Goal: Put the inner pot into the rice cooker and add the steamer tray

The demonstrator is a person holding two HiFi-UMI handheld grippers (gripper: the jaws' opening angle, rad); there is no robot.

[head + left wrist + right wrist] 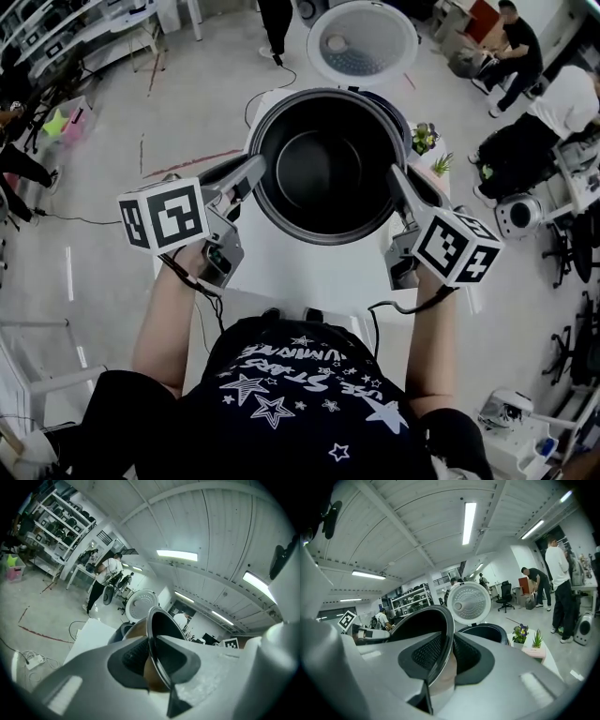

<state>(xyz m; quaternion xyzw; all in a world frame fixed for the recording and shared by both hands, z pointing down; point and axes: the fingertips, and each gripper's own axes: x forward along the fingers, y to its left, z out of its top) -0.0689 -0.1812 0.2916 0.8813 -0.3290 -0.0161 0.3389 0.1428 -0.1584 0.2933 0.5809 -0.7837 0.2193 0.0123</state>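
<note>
- Closest in, my left gripper (152, 641) has both ribbed pads pinched on the thin rim of the inner pot (161, 623). One pad sits inside the wall and one outside, clenched tight.
- It's the same on the other side. My right gripper (447, 644) is clamped on the opposite rim of the inner pot (419, 625), with the rim running straight up between its jaws.
- From the head view, the left gripper (251, 169) and right gripper (398, 178) face each other across the inner pot (323, 164). The pot hangs between them with its mouth up and its dark inside showing.
- The rice cooker (485, 632) sits just past the right jaws, beyond the pot's far wall. Its round lid (468, 602) stands open behind it.
- Looking down, only an edge of the rice cooker (382, 97) peeks out beyond the pot's far rim, with the lid (361, 42) further out.
- The white table (309, 272) shows under the near side of the pot, between my two grippers.
- Two small potted plants (527, 635) stand on the table, outboard of the right jaws and beside the cooker.
</note>
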